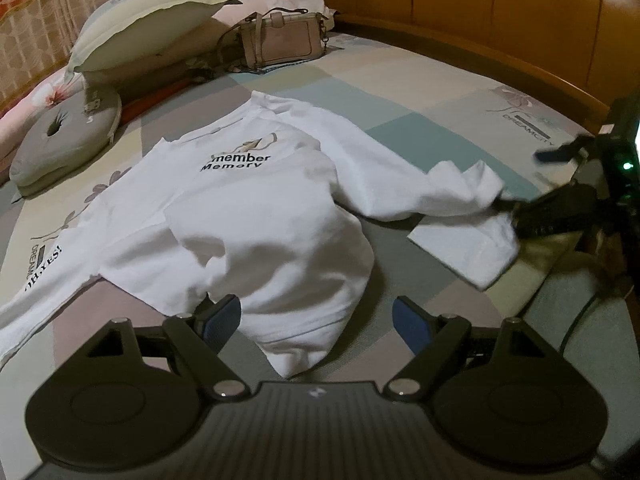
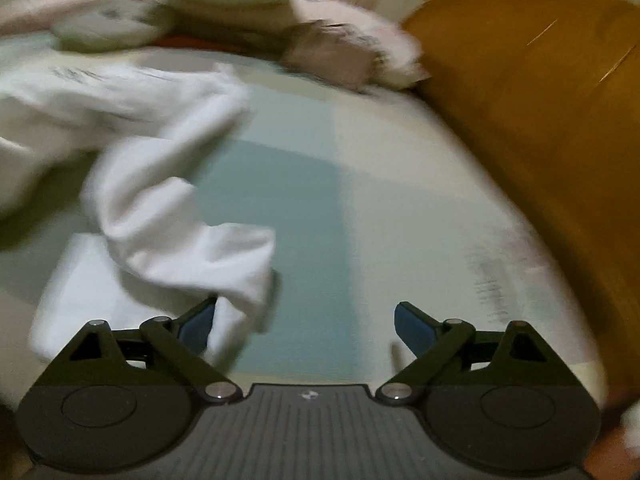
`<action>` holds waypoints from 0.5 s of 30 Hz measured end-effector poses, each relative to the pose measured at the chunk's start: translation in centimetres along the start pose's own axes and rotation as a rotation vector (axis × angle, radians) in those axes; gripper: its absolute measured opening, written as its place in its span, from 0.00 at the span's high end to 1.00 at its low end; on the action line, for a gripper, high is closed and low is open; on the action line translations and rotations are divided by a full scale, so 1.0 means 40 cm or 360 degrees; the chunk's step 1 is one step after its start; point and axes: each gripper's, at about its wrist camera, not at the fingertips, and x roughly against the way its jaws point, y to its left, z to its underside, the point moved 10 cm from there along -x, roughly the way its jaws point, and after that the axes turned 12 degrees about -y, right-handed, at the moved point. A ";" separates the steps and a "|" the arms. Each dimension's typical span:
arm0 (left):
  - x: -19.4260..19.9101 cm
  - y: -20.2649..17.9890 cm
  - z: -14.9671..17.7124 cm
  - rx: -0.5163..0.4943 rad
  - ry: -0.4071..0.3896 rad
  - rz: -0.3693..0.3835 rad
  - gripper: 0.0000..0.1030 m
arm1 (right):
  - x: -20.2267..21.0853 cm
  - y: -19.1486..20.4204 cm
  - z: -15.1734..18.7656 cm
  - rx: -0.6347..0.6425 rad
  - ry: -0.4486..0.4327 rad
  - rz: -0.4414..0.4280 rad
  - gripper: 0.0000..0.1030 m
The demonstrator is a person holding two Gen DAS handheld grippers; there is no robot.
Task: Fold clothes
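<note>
One white sweatshirt [image 1: 256,216], two pillows [image 1: 144,28].

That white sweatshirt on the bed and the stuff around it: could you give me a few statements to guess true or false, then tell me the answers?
1. The white sweatshirt lies on the bed with black lettering showing. True.
2. A handbag stands near the pillow. True.
3. The left gripper is clamped shut on the sweatshirt. False: its jaws stand open, with the hem between them.
4. The sweatshirt is already folded into a neat square. False: its sleeves are still spread out.
5. The right gripper stands open. True.
</note>
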 end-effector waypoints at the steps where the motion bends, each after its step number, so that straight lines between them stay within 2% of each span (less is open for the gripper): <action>1: -0.001 0.001 0.000 0.0000 0.0000 -0.0003 0.19 | -0.001 -0.027 0.002 0.0029 -0.0006 0.0083 0.08; 4: -0.002 0.002 -0.002 -0.0002 -0.0001 -0.0011 0.19 | -0.018 -0.122 -0.002 0.0040 0.0014 0.0324 0.08; 8: 0.001 -0.004 -0.007 -0.0008 -0.0012 -0.0002 0.19 | -0.011 -0.241 -0.056 0.0006 -0.0094 0.0583 0.08; 12: 0.002 -0.005 -0.010 -0.0007 -0.0018 0.0000 0.19 | 0.015 -0.270 -0.119 -0.0045 -0.0247 0.0571 0.08; 15: 0.003 -0.005 -0.008 -0.0013 -0.0012 -0.0002 0.19 | 0.008 -0.225 -0.118 -0.0146 -0.0241 0.0357 0.08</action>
